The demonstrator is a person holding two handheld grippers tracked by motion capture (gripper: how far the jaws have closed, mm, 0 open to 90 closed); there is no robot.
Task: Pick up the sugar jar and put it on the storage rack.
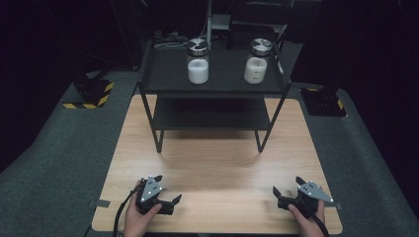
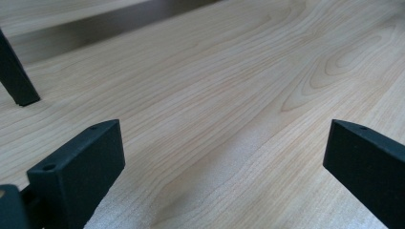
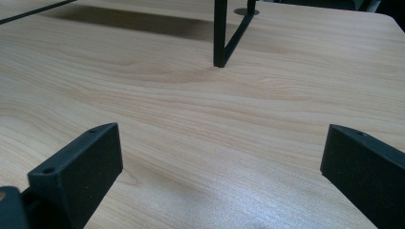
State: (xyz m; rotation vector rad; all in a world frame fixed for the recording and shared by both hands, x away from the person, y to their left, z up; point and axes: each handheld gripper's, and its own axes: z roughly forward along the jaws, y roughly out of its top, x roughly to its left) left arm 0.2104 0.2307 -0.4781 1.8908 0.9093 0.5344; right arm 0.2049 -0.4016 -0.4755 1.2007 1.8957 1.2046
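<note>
Nearest the camera, two hands sit at the near edge of the wooden table [image 1: 217, 163], each wrapped around a gripper. The left gripper [image 1: 166, 189] rests low at the near left, well short of the black shelf rack [image 1: 212, 86], jaws spread wide apart with nothing between them. In the left gripper view that same left gripper [image 2: 222, 152] looks along bare wood grain, both black jaws set far apart, and one foot of the rack [image 2: 16, 78] stands off to the upper left. The right gripper [image 1: 288, 186] mirrors it at the near right, also well short of the rack, jaws wide and empty. In the right gripper view the right gripper [image 3: 219, 152] faces open tabletop, and a rack leg [image 3: 220, 33] with its slanted brace rises straight ahead, well apart from the jaws.

Up on the rack's top shelf stand two glass jars with metal lids, both upright. The left jar [image 1: 197, 61] holds white contents and sits toward the shelf's left-centre; the right jar [image 1: 257, 60], holding a paler, cream-white fill, stands toward the shelf's right end. The two are clearly apart from each other. The rack's lower shelf [image 1: 212, 114] lies in shadow underneath. Both jars are far from either gripper, at the far side of the table.
</note>
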